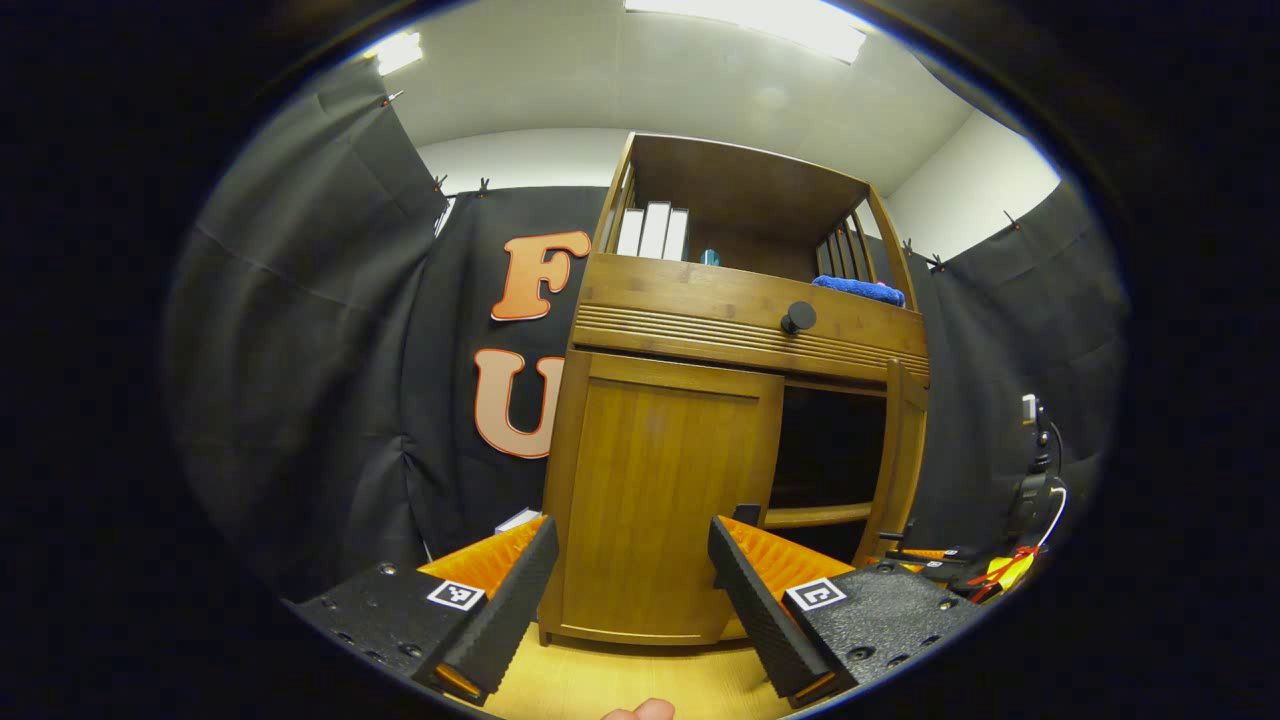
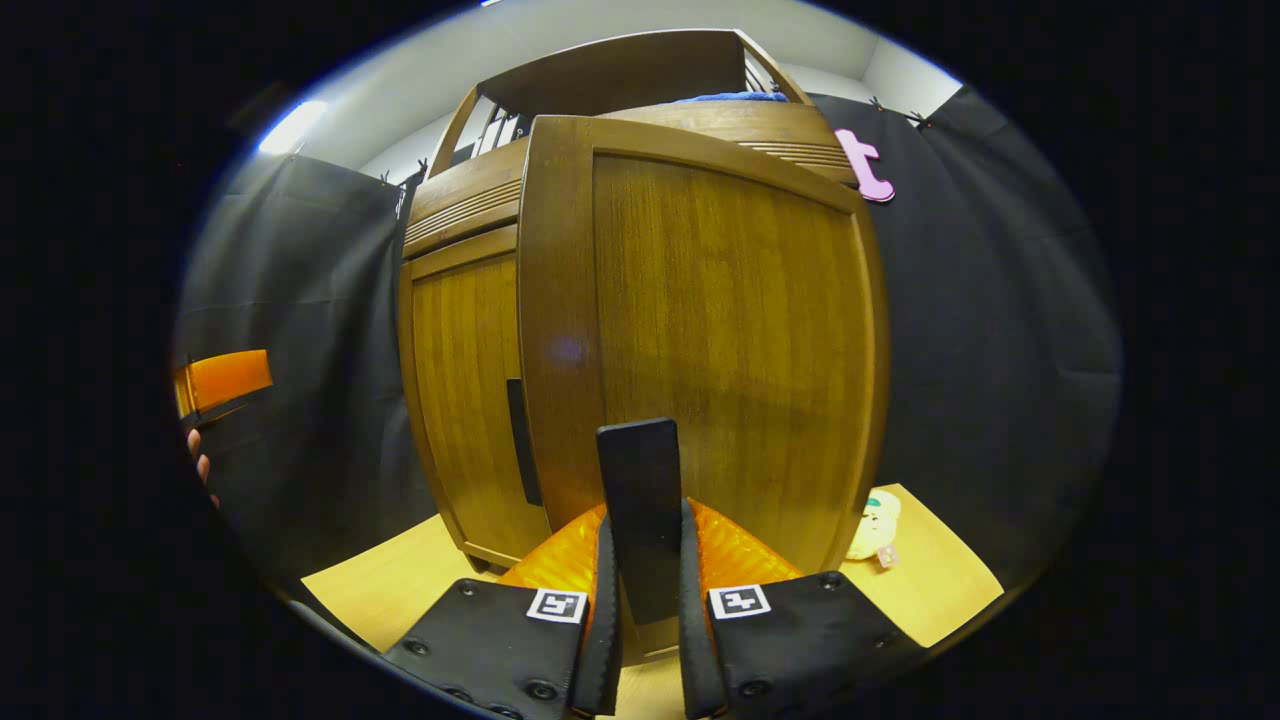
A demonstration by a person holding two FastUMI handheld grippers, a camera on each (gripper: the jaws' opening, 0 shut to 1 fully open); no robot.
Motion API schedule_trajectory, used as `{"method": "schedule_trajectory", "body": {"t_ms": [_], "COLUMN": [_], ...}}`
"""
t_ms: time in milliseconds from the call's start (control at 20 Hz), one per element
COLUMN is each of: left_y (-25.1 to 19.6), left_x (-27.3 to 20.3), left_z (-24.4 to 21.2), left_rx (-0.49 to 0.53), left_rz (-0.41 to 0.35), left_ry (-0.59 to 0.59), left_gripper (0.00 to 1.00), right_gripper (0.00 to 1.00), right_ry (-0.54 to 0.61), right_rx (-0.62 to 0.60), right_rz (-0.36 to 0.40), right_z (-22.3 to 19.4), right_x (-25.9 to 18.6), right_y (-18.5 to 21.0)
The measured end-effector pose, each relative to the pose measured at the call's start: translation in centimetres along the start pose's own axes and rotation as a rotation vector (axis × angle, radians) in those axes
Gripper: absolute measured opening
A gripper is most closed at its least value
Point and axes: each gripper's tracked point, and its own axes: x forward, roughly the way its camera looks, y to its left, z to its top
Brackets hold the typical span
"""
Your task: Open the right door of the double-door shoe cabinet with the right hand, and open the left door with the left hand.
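A: Your right gripper [image 2: 645, 590] is clamped on the dark handle [image 2: 640, 500] of the right door [image 2: 700, 330], which stands swung out just ahead of your fingers.

B: And the left side?

A: Your left gripper [image 1: 630, 590] is spread wide, holding nothing. The left door [image 1: 660, 500] is closed, straight ahead between the fingers, its handle [image 1: 745, 514] just above the right finger.

B: Risk?

A: Likely a missed grab: you're centred on the panel, so closing there would pinch nothing. Pulling the right handle off its arc could also slip it free.
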Motion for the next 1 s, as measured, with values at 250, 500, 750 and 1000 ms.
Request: {"method": "schedule_trajectory", "body": {"t_ms": [250,500,750,1000], "left_y": [-2.3,-4.3,-6.6,-6.9], "left_x": [0.3,1.2,1.5,1.4], "left_z": [-1.6,-2.3,-3.4,-3.8], "left_rx": [-0.023,-0.031,-0.045,-0.033], "left_rz": [-0.043,-0.072,-0.114,-0.12], "left_ry": [0.035,0.045,0.07,0.08], "left_gripper": [0.92,0.92,0.92,0.95], "right_gripper": [0.31,0.3,0.23,0.23], "right_ry": [-0.011,0.017,0.022,0.012], "right_rx": [0.008,-0.042,-0.04,-0.101], "right_rz": [-0.06,-0.16,-0.203,-0.257], "right_z": [0.1,-0.7,-1.5,-1.3], "right_x": [-1.6,-2.7,-5.5,-7.3], "right_y": [-1.5,-4.1,-7.1,-10.2]}}
